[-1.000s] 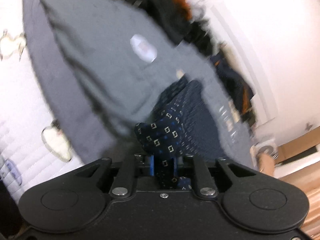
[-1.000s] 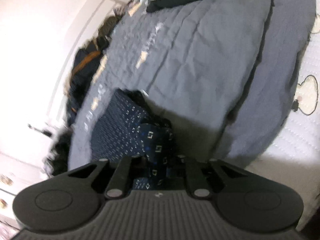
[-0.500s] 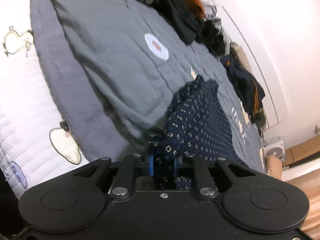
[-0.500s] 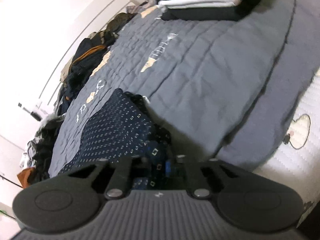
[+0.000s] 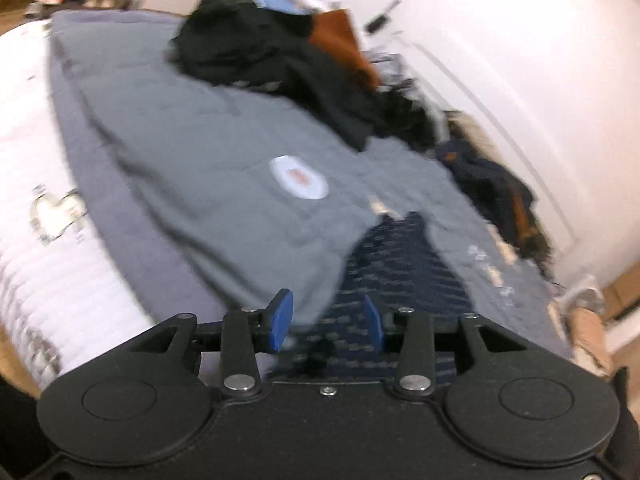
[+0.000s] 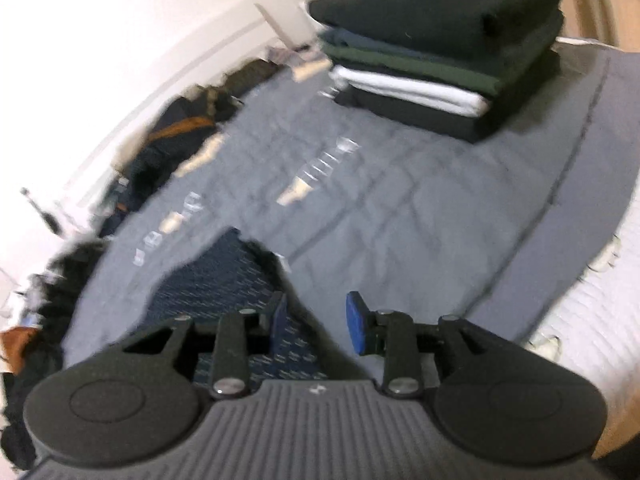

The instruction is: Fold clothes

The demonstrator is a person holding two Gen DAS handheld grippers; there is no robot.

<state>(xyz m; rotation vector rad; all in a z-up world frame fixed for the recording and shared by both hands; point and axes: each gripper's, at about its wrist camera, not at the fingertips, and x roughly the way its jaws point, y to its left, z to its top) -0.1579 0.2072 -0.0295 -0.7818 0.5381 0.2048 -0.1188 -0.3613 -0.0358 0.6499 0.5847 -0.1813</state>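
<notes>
The navy patterned garment (image 5: 394, 264) I am folding lies on the grey quilt (image 5: 208, 168), spread flat with its far end narrowing to a point. Small pale square motifs cover the dark blue cloth; blur hides finer detail. From my right wrist view its right edge (image 6: 224, 276) shows a darker, slightly bunched fold. A stack of folded clothes (image 6: 436, 48), black, green, white and black, sits squared on the quilt's far corner, well apart from the navy piece.
</notes>
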